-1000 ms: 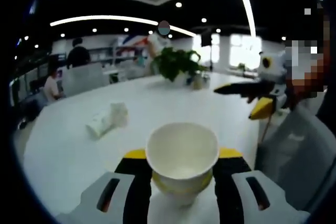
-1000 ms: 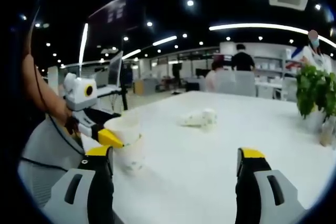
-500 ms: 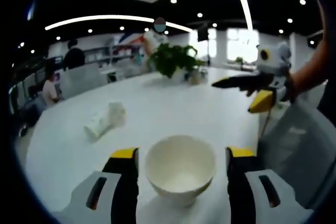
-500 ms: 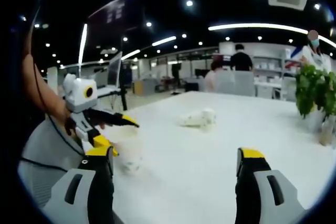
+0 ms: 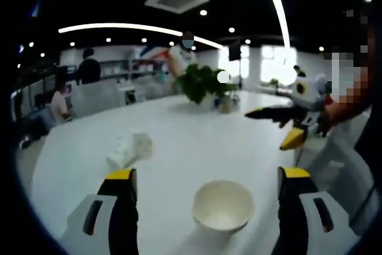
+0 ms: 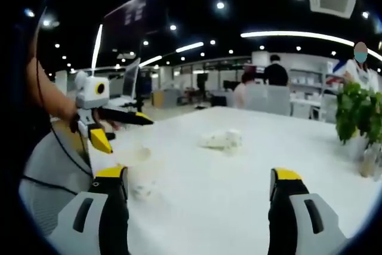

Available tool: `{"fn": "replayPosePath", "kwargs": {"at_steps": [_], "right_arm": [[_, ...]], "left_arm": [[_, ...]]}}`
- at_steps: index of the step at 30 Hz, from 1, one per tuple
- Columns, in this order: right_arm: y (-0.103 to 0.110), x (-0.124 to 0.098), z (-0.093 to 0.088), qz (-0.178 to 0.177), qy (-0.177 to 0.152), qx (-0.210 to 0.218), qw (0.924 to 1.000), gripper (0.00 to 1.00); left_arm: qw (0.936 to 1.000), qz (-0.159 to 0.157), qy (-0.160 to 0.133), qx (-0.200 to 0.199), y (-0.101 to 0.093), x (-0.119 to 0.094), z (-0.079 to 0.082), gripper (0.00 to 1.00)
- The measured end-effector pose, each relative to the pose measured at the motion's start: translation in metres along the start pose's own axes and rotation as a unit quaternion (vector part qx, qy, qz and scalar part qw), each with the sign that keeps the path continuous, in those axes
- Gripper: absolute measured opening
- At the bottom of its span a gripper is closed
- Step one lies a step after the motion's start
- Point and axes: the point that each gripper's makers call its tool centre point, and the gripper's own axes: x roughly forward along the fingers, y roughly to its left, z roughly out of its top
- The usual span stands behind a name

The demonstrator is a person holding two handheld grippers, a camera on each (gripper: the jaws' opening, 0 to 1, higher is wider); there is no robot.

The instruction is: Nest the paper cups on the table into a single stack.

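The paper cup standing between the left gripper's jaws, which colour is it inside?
White inside; the paper cup shows best in the left gripper view.

— Where's the cup you were holding?
— Your white paper cup point(image 5: 223, 205) stands upright on the table, mouth open and empty.

— And the others?
— Farther off you have a white heap point(image 5: 129, 149), lying on its side. It looks like more cups, though it's too blurred to count.
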Motion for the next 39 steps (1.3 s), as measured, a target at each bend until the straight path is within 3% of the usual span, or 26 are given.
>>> {"fn": "replayPosePath", "kwargs": {"at_steps": [5, 11, 18, 26, 39], "right_arm": [[-0.005, 0.0, 0.002, -0.001, 0.0, -0.003, 1.0, 1.0], [-0.011, -0.001, -0.001, 0.0, 0.008, -0.007, 0.9999, 1.0], [-0.013, 0.001, -0.001, 0.003, 0.009, -0.005, 0.9999, 1.0], [-0.017, 0.001, -0.019, -0.008, 0.019, 0.001, 0.9998, 1.0], [-0.018, 0.005, -0.023, -0.012, 0.025, 0.007, 0.9996, 1.0]], "left_arm": [[0.9999, 0.016, -0.005, 0.004, 0.018, -0.021, 0.008, 0.98], [0.9974, 0.067, -0.008, -0.023, 0.051, -0.049, 0.002, 0.98], [0.9951, 0.095, 0.007, -0.026, 0.061, -0.074, -0.019, 0.98], [0.9926, 0.116, 0.018, -0.031, 0.069, -0.09, -0.037, 0.98], [0.991, 0.13, 0.01, -0.032, 0.072, -0.094, -0.037, 0.98]]}}
